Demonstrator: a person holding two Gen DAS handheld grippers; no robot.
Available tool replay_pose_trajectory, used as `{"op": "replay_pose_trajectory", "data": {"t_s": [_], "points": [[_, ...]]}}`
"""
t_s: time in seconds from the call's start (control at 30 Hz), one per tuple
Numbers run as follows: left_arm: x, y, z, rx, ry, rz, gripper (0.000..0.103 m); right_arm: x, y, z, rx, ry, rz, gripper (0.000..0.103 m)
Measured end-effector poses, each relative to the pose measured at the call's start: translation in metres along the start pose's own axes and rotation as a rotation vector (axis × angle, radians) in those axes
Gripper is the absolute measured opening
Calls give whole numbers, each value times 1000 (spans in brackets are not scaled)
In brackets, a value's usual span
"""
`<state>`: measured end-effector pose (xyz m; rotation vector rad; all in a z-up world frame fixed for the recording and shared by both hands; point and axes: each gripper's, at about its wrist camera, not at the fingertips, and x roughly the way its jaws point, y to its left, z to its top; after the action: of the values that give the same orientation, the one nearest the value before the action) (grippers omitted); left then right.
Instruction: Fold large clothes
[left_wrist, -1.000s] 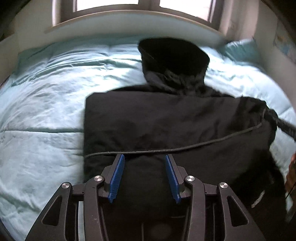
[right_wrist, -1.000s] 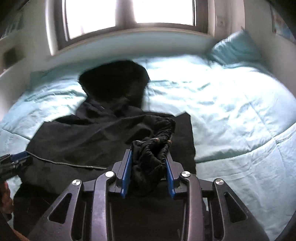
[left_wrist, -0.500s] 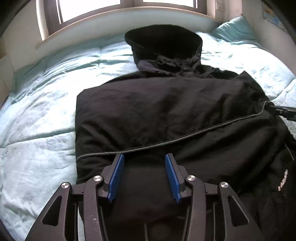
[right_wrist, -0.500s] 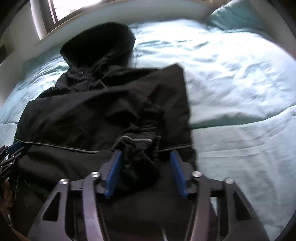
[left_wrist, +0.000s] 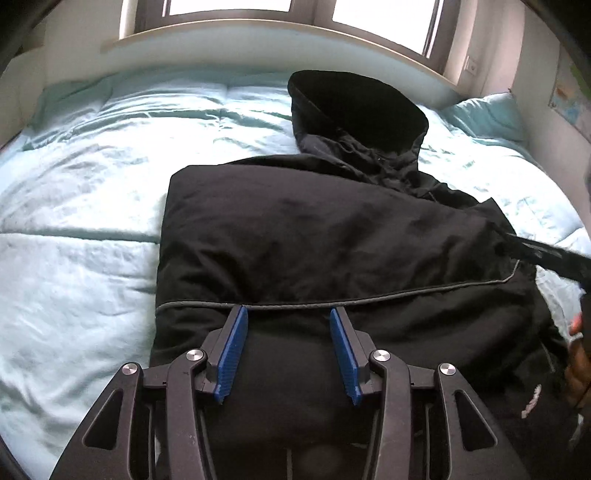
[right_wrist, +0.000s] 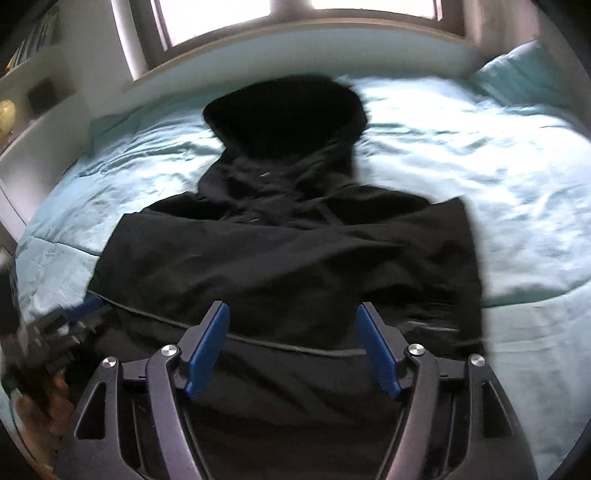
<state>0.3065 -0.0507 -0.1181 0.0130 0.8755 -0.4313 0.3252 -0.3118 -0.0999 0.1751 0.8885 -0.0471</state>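
My right tool (right_wrist: 291, 332) is opening, empty, above the black jacket's (right_wrist: 288, 266) near hem, hood (right_wrist: 284, 110) pointing away; left tool (left_wrist: 284, 336) half-spread, empty.

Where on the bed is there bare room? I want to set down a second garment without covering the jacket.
Bare quilt lies left of the black jacket, out to the bed's left edge. More lies right of it, toward the pillow. The strip between the hood and the window ledge is narrow. The near middle is crowded: jacket and both grippers.
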Motion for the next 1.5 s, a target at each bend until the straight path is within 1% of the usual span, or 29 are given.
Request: {"op": "replay_pose_trajectory", "data": {"t_s": [0.03, 0.07, 0.1, 0.13, 0.17, 0.23, 0.3, 0.33, 0.4, 0.47, 0.53, 0.6, 0.67, 0.7, 0.73, 0.77, 0.8, 0.87, 0.93, 0.97, 1.03, 1.1, 1.13, 1.23, 1.3, 1.4, 1.5], "points": [[3, -1, -3, 7, -5, 7, 48, 15, 6, 4, -6, 25, -10, 73], [4, -4, -5, 26, -10, 23, 48, 28, 10, 5, -15, 46, -43, 73], [5, -7, -7, 39, -14, 33, 49, 48, 13, 4, -35, 83, -114, 73], [5, -9, -8, 54, -20, 45, 49, 61, 13, 3, -41, 114, -148, 73], [7, -12, -9, 69, -24, 57, 49, 73, 9, -1, -32, 132, -154, 75], [9, -15, -12, 89, -34, 68, 50, 76, 4, -5, -11, 116, -138, 77], [10, -11, -14, 88, -46, 62, 50, 76, 4, -6, -24, 119, -145, 77], [11, -10, -15, 85, -51, 56, 50, 74, 5, -6, -35, 125, -152, 77], [11, -8, -14, 84, -60, 50, 50, 61, 5, -6, -31, 124, -136, 77], [8, -5, -12, 72, -49, 29, 51, 38, -2, -12, -2, 102, -102, 77], [0, -3, -11, 59, -39, 7, 51, 12, -12, -20, 18, 69, -94, 77], [-24, -1, -11, 30, -56, -25, 51, -13, -23, -31, 19, 30, -99, 77], [-48, -1, -13, 16, -105, -42, 51, -22, -31, -37, 13, 17, -150, 77], [-57, 0, -14, 4, -123, -43, 51, -22, -36, -41, 18, 21, -155, 77], [-62, 3, -13, -19, -126, -49, 51, -20, -41, -43, 29, 32, -143, 77], [-59, 8, -11, -40, -107, -51, 51, -16, -45, -44, 41, 43, -134, 77], [-53, 11, -10, -48, -79, -40, 51, -11, -48, -48, 50, 51, -131, 77], [-27, 18, -11, -49, -9, 3, 51, 2, -47, -55, 29, 64, -143, 77], [-10, 18, -14, -36, 16, 39, 51, 13, -43, -61, -11, 66, -157, 77], [-8, 18, -14, -34, 13, 49, 52, 16, -41, -64, -33, 61, -161, 80], [-11, 17, -15, -29, 9, 49, 52, 18, -41, -69, -60, 45, -158, 80], [-14, 18, -16, -19, 6, 36, 52, 16, -43, -71, -56, 39, -138, 80], [-16, 21, -15, -29, 15, 22, 52, 14, -44, -72, -55, 35, -126, 80], [-29, 26, -6, -62, 29, -11, 51, 6, -43, -70, -82, 40, -113, 80], [-41, 26, 2, -67, 37, -12, 51, -4, -39, -66, -94, 65, -112, 80], [-67, 22, 24, -66, 37, -14, 51, -27, -35, -52, -91, 88, -97, 80], [-93, 13, 55, -71, 37, -42, 52, -55, -31, -28, -88, 107, -84, 80]]}}
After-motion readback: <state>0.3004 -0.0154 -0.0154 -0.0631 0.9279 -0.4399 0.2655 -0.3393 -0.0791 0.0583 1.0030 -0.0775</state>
